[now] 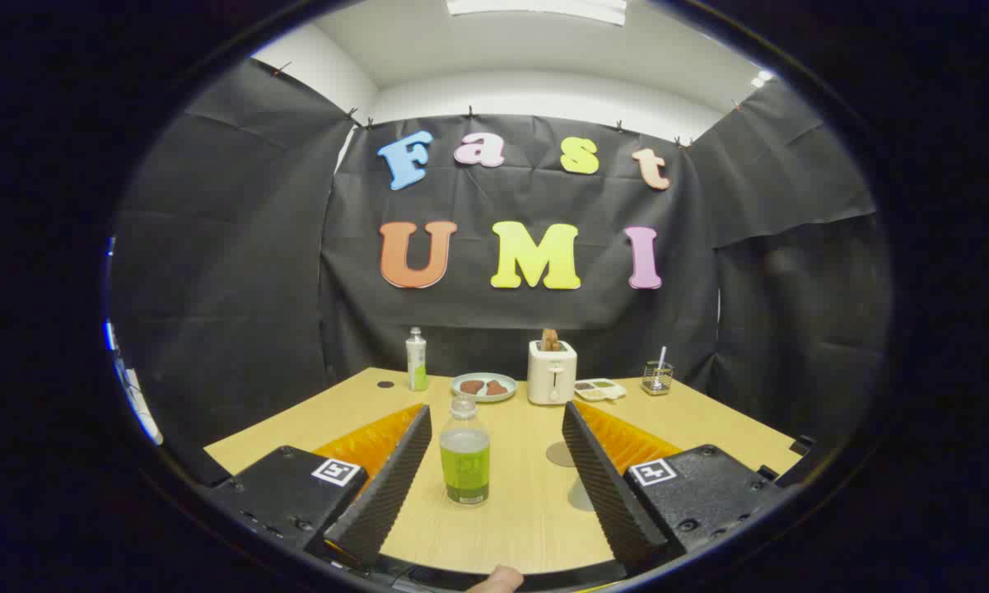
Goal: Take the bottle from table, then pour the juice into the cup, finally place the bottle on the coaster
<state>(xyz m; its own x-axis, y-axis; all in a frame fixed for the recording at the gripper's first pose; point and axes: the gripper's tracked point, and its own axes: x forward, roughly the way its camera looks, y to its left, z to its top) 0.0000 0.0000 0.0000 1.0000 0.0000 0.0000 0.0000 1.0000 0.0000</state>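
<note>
gripper view | rides low over table (494,535) | faces forward along fingers (395,478) | booth wall beyond

The table (510,527) is a light wood-grain top. A clear bottle (464,451) of green juice stands upright on it, between the fingers of the gripper (498,416), which are spread wide and touch nothing. Just beside the bottle lies a flat round coaster (559,454). Along the far edge stand a slim white-and-green bottle (416,359), a plate (483,387) with two brown pieces, a white toaster (552,372), a small divided tray (599,389) and a wire holder (657,377) — all well apart from the near bottle.
</note>
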